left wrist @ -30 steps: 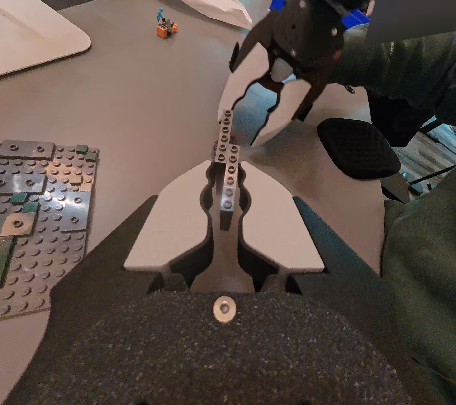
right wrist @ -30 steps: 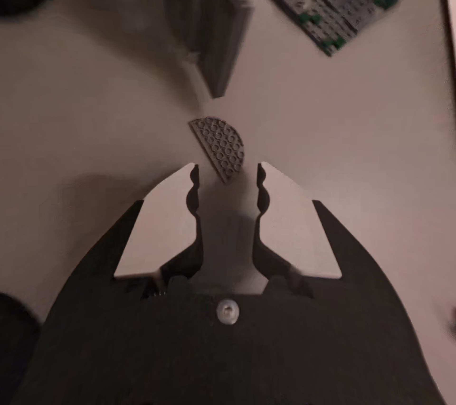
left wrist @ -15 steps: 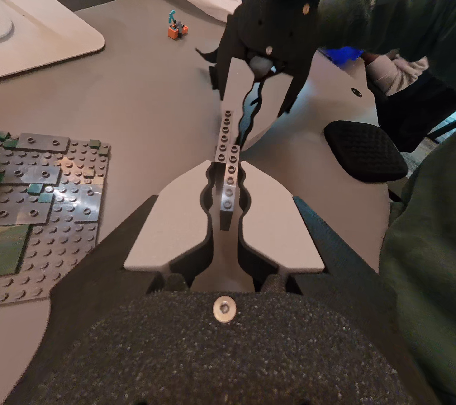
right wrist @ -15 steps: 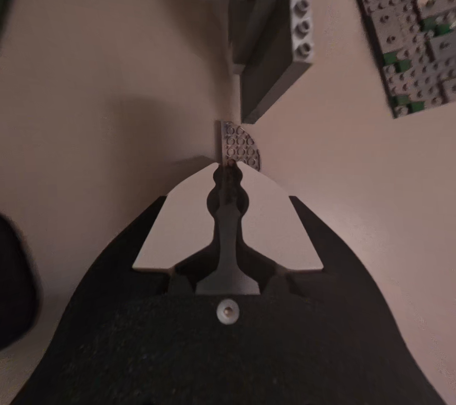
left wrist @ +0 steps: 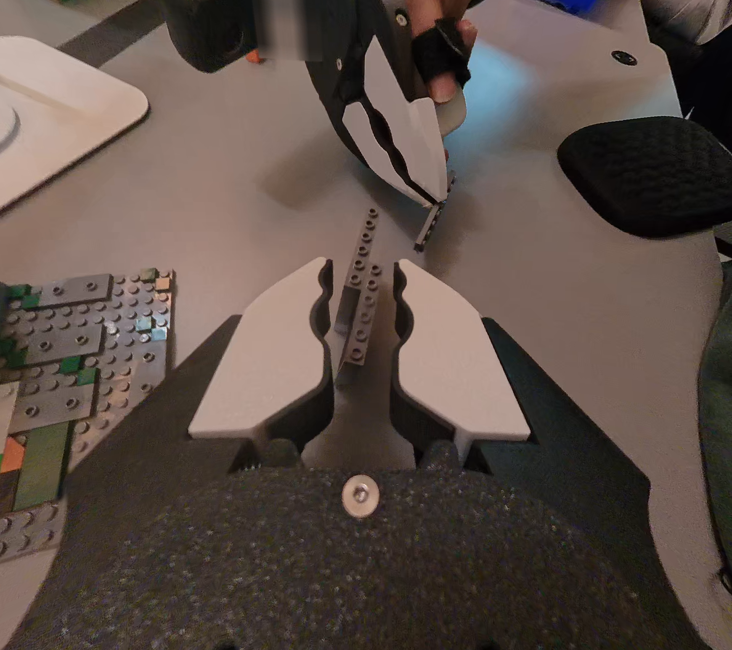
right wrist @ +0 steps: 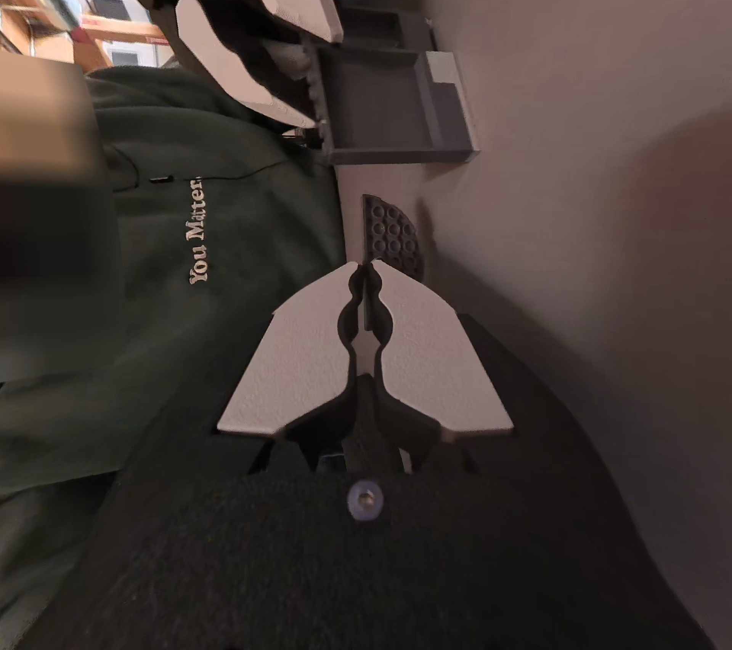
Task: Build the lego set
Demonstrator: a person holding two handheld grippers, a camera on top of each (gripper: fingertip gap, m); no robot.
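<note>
Studded dark-grey half-round plate (right wrist: 392, 235) — grey table (left wrist: 237, 164)

Left side: baseplate (left wrist: 85, 350) and white tray (left wrist: 59, 108) fill the table (left wrist: 237, 164) edge.
Centre: bare table between them and right claw (left wrist: 433, 201).
Right: armrest (left wrist: 649, 175) blocks the rim.

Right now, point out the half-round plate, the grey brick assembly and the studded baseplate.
half-round plate (right wrist: 394, 235): right wrist view, studded top face.
grey brick assembly (left wrist: 362, 308): left wrist view, studded upper row.
studded baseplate (left wrist: 126, 314): left wrist view, bare studs near right edge.
</note>
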